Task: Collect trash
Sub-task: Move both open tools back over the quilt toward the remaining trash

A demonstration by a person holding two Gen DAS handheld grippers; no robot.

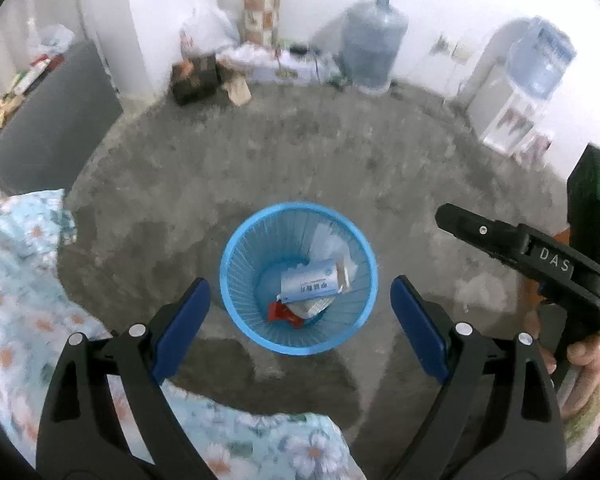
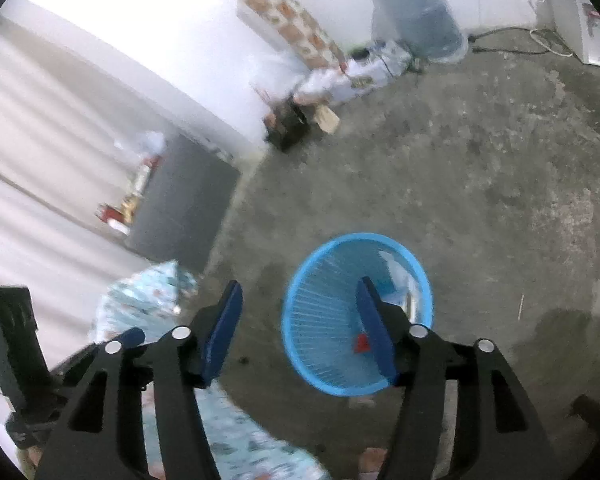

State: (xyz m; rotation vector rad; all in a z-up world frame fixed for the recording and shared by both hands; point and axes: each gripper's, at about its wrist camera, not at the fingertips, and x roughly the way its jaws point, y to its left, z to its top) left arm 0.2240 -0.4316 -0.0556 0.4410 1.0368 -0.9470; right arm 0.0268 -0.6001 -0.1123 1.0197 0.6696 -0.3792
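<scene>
Both claws, left gripper (image 1: 300, 312) and right gripper (image 2: 300, 328), gape empty above the upright blue slatted plastic basket (image 1: 236, 292); a white-blue wrapper (image 1: 310, 282) lies pointing three o'clock, print unreadable; "DAS" marks the right gripper.

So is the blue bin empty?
No. The bin stands upright with trash at its bottom: a white packet and a red wrapper.

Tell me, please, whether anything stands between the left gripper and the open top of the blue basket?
Nothing visible does. The left gripper hangs open above the blue basket, whose mouth is uncovered, with wrappers already inside. The floral cloth lies off to the side, clear of the rim.
</scene>
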